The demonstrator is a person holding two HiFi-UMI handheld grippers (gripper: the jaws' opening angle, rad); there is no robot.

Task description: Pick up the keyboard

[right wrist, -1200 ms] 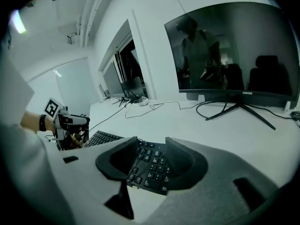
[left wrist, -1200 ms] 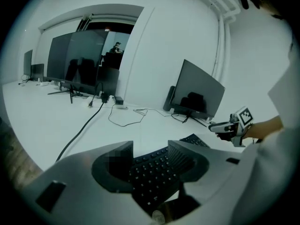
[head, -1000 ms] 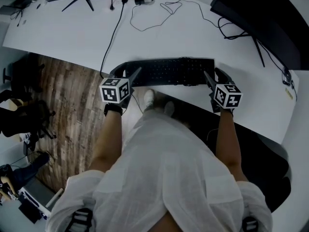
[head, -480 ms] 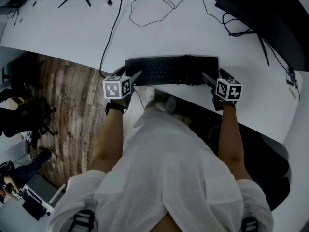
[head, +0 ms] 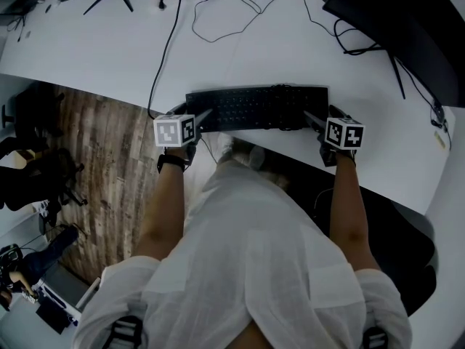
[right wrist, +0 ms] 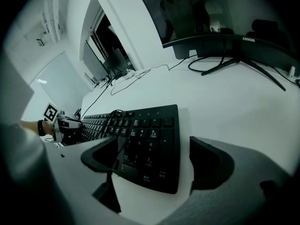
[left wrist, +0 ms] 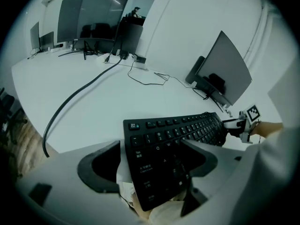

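Both the left gripper (left wrist: 151, 146) and right gripper (right wrist: 153, 142), jaws having just been opening wide and clamping nothing, straddled the ends of the keyboard (head: 258, 107) at the near edge of the desk (head: 109, 49), where an uneven squeeze could tip it off.

Monitor (right wrist: 215, 22) bezel reads "coocaa"; keyboard (left wrist: 159, 144) keys show Esc, Tab, Caps Lock, Q

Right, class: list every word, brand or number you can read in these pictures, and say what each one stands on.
"coocaa": on the lower bezel of the monitor, in the right gripper view.
"Esc", "Tab", "Caps Lock", "Q": on keys of the keyboard, in the left gripper view.
Other key legends: too small or blurred to read.
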